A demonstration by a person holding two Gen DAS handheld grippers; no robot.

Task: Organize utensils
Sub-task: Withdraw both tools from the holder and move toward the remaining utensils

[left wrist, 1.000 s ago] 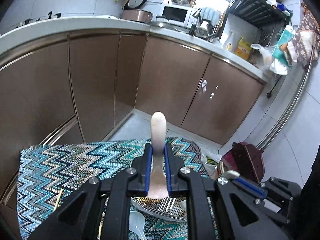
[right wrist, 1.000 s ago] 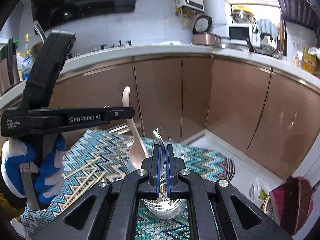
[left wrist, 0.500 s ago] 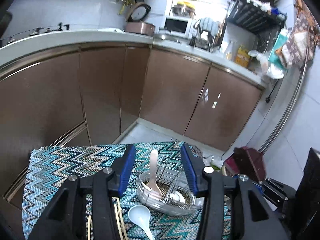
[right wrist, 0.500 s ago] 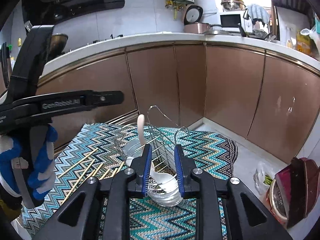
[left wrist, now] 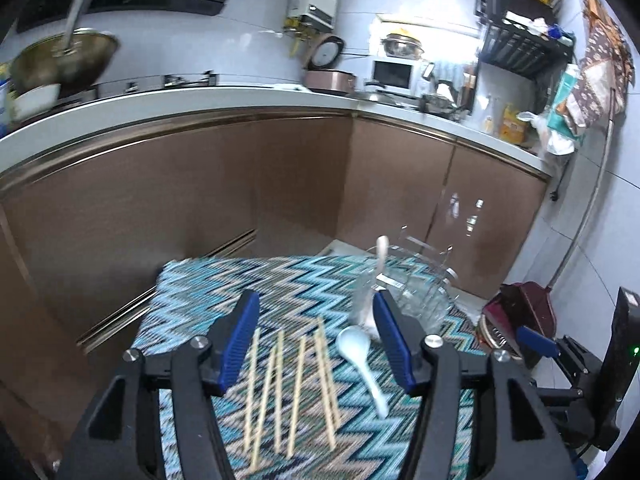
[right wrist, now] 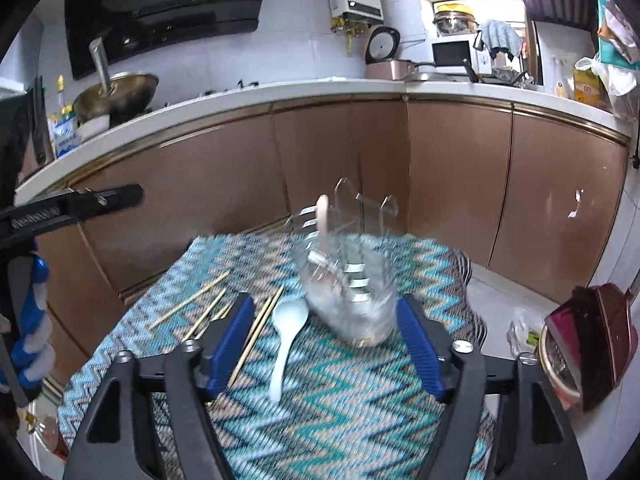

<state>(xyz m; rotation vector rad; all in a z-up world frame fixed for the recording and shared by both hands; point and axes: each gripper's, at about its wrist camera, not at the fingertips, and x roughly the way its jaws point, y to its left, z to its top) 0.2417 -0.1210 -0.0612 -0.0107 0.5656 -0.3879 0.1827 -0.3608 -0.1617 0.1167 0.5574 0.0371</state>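
A wire utensil basket [left wrist: 412,296] [right wrist: 352,280] stands on the zigzag cloth [left wrist: 248,288] [right wrist: 352,404], with a beige spoon [left wrist: 380,256] [right wrist: 322,216] upright in it. A white spoon [left wrist: 360,356] [right wrist: 286,336] lies on the cloth beside the basket. Several wooden chopsticks [left wrist: 280,380] [right wrist: 208,308] lie left of it. My left gripper [left wrist: 316,340] is open and empty above the chopsticks and white spoon. My right gripper [right wrist: 324,344] is open and empty, just short of the basket and white spoon.
Brown cabinets [left wrist: 280,184] under a white counter curve behind the cloth. A dark red dustpan [left wrist: 524,312] [right wrist: 588,332] stands on the floor to the right. The left gripper's body [right wrist: 68,208] reaches in from the left in the right wrist view.
Both grippers let go of their spoons into the basket, opened wide and pulled back and up. The chopsticks and white spoon came into fuller view.
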